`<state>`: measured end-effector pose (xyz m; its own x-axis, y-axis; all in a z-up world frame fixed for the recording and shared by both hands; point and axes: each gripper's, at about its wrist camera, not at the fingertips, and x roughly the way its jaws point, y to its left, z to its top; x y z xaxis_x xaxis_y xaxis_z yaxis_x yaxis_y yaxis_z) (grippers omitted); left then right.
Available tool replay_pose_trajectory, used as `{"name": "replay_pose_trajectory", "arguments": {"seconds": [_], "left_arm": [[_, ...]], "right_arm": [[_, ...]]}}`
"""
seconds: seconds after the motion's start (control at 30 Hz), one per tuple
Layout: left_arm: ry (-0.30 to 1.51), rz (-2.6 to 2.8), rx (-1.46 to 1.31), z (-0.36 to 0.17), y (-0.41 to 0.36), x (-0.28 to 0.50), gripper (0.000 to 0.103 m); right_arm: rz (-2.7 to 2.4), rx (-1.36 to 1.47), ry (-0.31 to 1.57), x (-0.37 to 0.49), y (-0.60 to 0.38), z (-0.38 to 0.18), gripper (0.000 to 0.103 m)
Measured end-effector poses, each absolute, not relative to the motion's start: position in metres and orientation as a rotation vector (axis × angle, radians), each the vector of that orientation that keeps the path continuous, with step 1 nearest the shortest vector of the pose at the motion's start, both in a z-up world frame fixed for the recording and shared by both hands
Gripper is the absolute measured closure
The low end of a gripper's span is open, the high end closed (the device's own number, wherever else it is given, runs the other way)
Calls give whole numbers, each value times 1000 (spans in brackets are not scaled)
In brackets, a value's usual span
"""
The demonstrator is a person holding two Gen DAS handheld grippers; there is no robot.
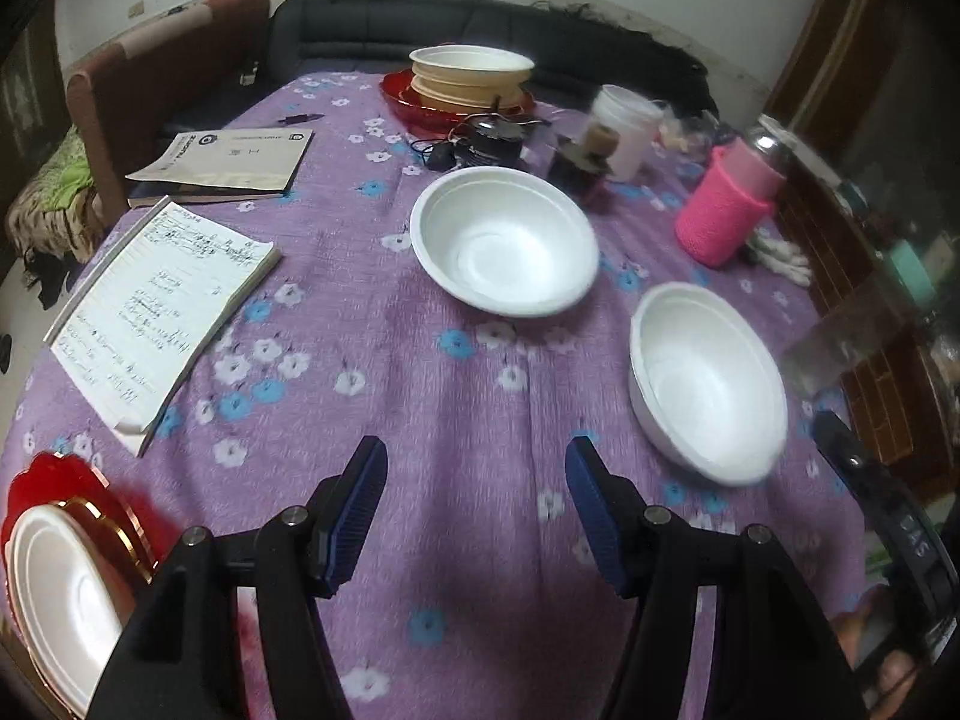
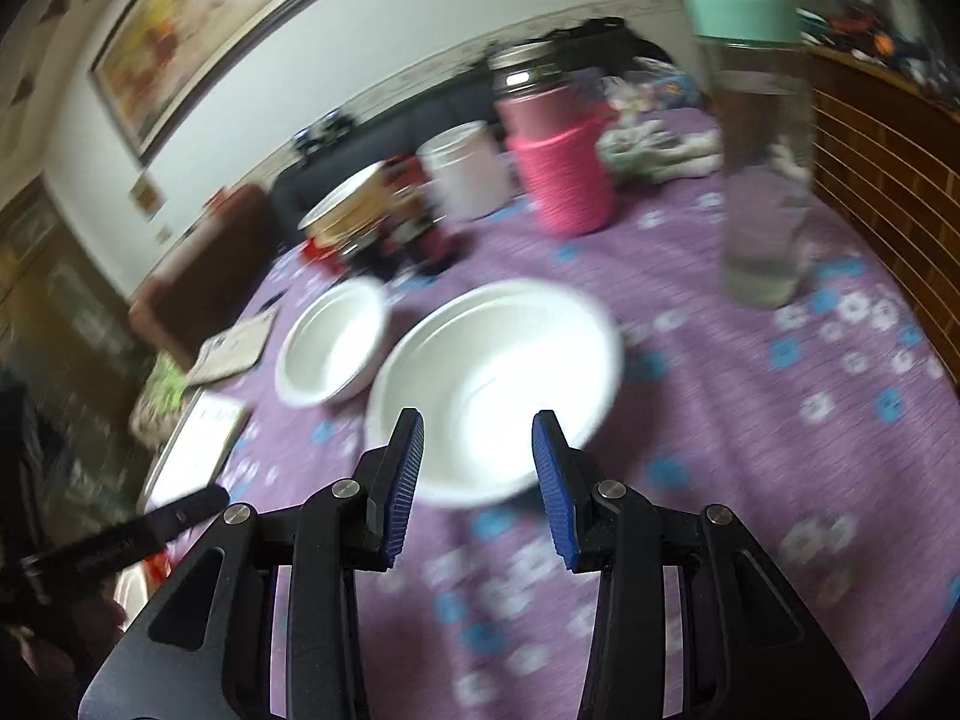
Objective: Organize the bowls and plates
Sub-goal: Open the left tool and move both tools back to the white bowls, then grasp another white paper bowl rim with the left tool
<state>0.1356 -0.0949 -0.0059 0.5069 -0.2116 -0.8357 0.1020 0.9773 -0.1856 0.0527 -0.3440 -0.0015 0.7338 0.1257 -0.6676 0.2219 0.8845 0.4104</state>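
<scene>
Plates, white on gold-rimmed red (image 1: 54,588), stacked at the bench's (image 1: 384,396) near-left edge; two empty white bowls, mid (image 1: 504,243) and right (image 1: 708,381), apart; left claw (image 1: 477,510) wide, empty; right claw (image 2: 478,483) part-open, empty, before the nearer bowl.

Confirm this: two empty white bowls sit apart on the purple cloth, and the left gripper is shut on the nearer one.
Wrong on the grip. In the left wrist view the left gripper is open with only cloth between its jaws, holding nothing. The rest stands: the two empty white bowls, farther and nearer, sit apart on the purple cloth.
</scene>
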Motion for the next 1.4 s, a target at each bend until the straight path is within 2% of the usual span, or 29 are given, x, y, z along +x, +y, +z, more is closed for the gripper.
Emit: {"name": "replay_pose_trajectory", "arguments": {"seconds": [0.17,0.33,0.63,0.8,0.9,1.1,1.4], "left_arm": [[982,-11,-195,-3,-69,185,41],[943,151,-241,-3,-44,225,41],[981,222,-256,-34,-44,260,41],[955,104,-255,-19,-59,241,41],[967,-36,-128,-11,-99,226,27],[1029,-150,3,-23,-163,203,26],[1074,-154,12,-35,-192,200,26]], "right_arm": [[-6,521,757,86,-357,11,66],[155,463,819,162,-309,23,66],[125,330,924,253,-257,-1,65],[16,281,843,220,-305,12,66],[-87,253,873,188,-346,10,66],[-71,407,987,138,-397,-15,66],[-24,461,1044,139,-392,-46,66]]}}
